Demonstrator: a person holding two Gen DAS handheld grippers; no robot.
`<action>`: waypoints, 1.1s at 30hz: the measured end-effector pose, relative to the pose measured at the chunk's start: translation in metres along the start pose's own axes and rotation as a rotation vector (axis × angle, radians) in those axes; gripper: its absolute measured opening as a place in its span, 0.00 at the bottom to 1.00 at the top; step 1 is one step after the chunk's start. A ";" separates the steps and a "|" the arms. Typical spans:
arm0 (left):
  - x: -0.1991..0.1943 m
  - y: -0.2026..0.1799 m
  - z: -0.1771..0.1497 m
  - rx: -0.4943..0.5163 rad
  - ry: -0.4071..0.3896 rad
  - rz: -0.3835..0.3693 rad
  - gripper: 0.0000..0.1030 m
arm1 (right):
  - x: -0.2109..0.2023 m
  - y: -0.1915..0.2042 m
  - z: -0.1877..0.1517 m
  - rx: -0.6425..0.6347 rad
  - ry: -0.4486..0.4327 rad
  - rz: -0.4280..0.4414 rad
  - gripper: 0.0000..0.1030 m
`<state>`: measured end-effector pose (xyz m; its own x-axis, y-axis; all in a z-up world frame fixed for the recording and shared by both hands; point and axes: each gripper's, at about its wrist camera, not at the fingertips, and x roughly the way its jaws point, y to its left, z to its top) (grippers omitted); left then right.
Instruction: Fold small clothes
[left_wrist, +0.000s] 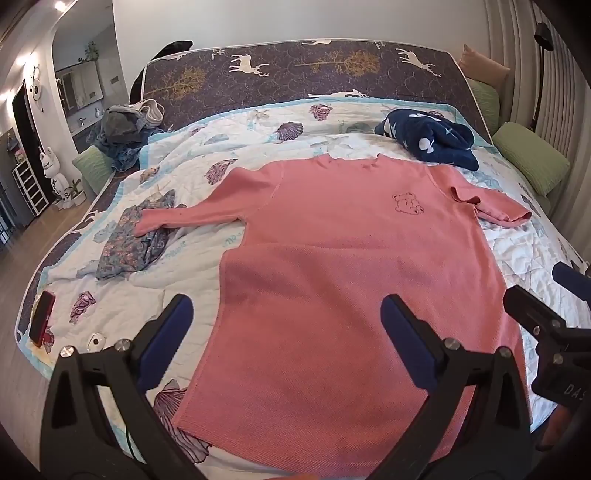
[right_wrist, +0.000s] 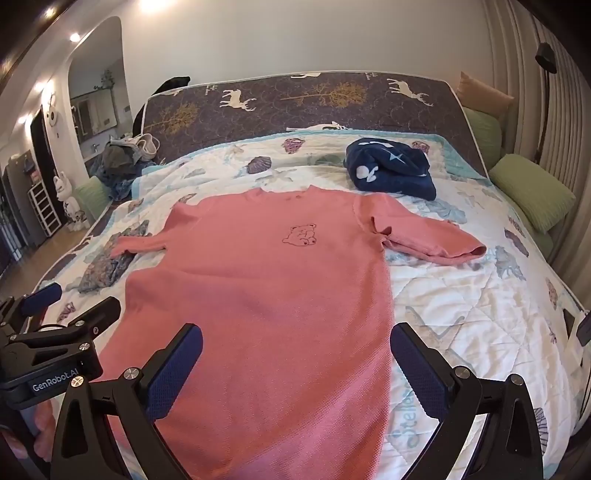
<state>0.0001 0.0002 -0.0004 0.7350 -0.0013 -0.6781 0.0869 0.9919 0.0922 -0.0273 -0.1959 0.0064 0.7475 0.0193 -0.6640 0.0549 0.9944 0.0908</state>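
A pink short-sleeved shirt (left_wrist: 332, 258) (right_wrist: 266, 295) with a small bear outline on the chest lies spread flat, front up, on the quilt, collar at the far end. My left gripper (left_wrist: 286, 317) hovers open above the shirt's near left hem area, nothing between its blue pads. My right gripper (right_wrist: 295, 354) hangs open over the shirt's near right edge, also holding nothing. In the left wrist view the right gripper (left_wrist: 546, 317) shows at the right edge; in the right wrist view the left gripper (right_wrist: 70, 302) shows at the left edge. The shirt's left sleeve rests on a floral garment (left_wrist: 136, 236) (right_wrist: 103, 269).
A navy star-patterned garment (left_wrist: 428, 142) (right_wrist: 391, 170) lies bunched near the headboard. A clothes pile (left_wrist: 122, 129) sits at the bed's far left corner. A red phone (left_wrist: 41, 317) lies at the near left quilt (left_wrist: 177, 177) edge. Green pillows (left_wrist: 532, 158) line the right side.
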 end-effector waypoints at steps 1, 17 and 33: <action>0.000 0.000 0.000 0.000 0.001 -0.002 0.98 | 0.000 0.000 0.000 0.001 0.000 0.001 1.00; 0.007 0.001 -0.003 0.005 0.035 -0.016 0.98 | 0.004 0.006 -0.003 -0.003 0.006 0.005 1.00; 0.015 0.002 -0.005 0.014 0.077 -0.002 0.98 | 0.011 0.006 -0.006 0.002 0.020 0.009 1.00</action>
<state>0.0077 0.0024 -0.0137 0.6809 0.0072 -0.7324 0.0978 0.9901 0.1006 -0.0233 -0.1887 -0.0047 0.7346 0.0299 -0.6779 0.0498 0.9940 0.0978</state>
